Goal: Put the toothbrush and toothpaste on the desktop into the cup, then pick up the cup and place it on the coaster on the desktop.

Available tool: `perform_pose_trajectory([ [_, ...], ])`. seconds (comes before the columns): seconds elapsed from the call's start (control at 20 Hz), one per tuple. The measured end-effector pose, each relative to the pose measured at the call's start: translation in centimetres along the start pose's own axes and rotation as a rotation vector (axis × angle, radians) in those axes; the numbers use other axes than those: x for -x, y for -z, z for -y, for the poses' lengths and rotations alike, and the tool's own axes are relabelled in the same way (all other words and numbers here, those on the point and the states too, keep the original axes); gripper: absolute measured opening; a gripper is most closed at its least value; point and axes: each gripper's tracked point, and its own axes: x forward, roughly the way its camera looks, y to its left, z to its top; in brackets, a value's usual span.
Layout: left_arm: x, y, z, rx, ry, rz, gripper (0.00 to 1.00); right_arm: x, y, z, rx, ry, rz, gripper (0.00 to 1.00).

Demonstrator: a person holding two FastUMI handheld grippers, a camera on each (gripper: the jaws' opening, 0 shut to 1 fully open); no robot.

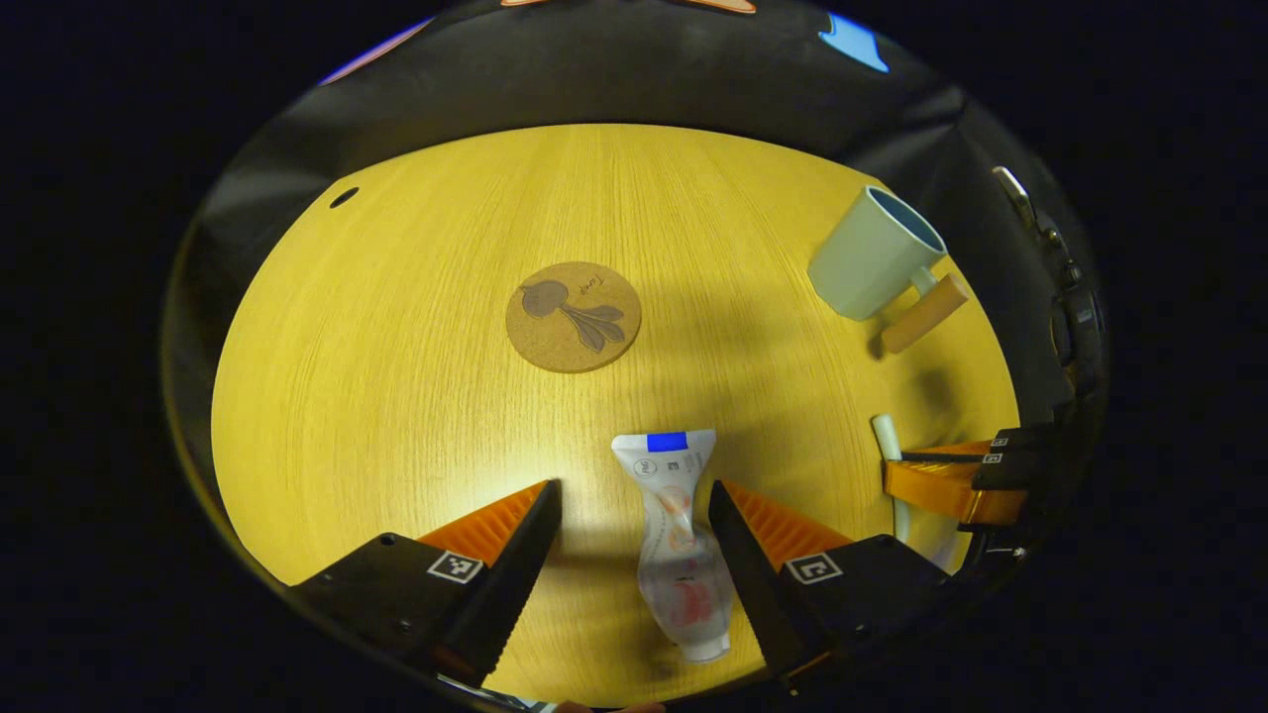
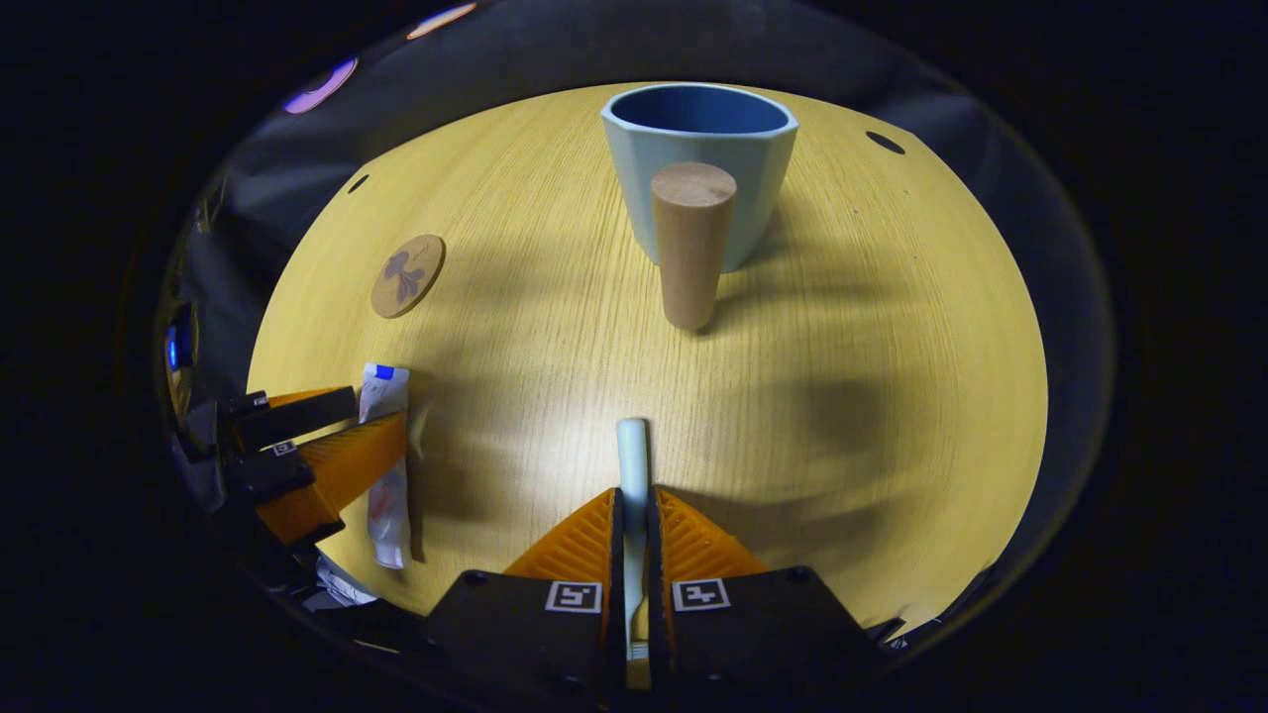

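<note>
My left gripper has its jaws spread wide, the toothpaste lying on the bench between them, nearer the right one. My right gripper has its jaws clamped on the toothbrush. Farther off, the cup stands upright with its wooden handle facing my right gripper, and the coaster lies bare, well apart from it.

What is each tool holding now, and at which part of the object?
The right tool is shut on the toothbrush, gripping its handle; which end cannot be told. The left tool is open around the toothpaste and holds nothing.
</note>
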Motion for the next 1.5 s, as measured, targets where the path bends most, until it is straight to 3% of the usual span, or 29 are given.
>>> perform_pose_trajectory([
  [0.2, -0.3, 0.1, -0.1, -0.049, -0.02, -0.037, 0.78, 0.0, 0.0, 0.0, 0.004, 0.0, 0.004, 0.1],
  [0.35, -0.3, 0.0, -0.2, -0.061, -0.026, -0.045, 0.4, -0.1, 0.0, 0.0, 0.001, -0.004, 0.009, 0.1],
  [0.55, -0.2, -0.1, -0.2, -0.075, -0.005, -0.043, 0.16, 0.0, -0.1, 0.0, 0.036, -0.001, 0.025, 0.12],
  [1.05, 0.1, -0.1, -0.1, -0.087, 0.02, -0.028, 0.07, 1.0, -0.3, -1.1, 0.015, -0.084, 0.084, 0.12],
  [1.5, 0.1, -0.2, -0.1, -0.1, 0.02, -0.027, 0.07, 5.9, -6.0, -1.4, -0.132, -0.189, 0.268, 0.12],
])
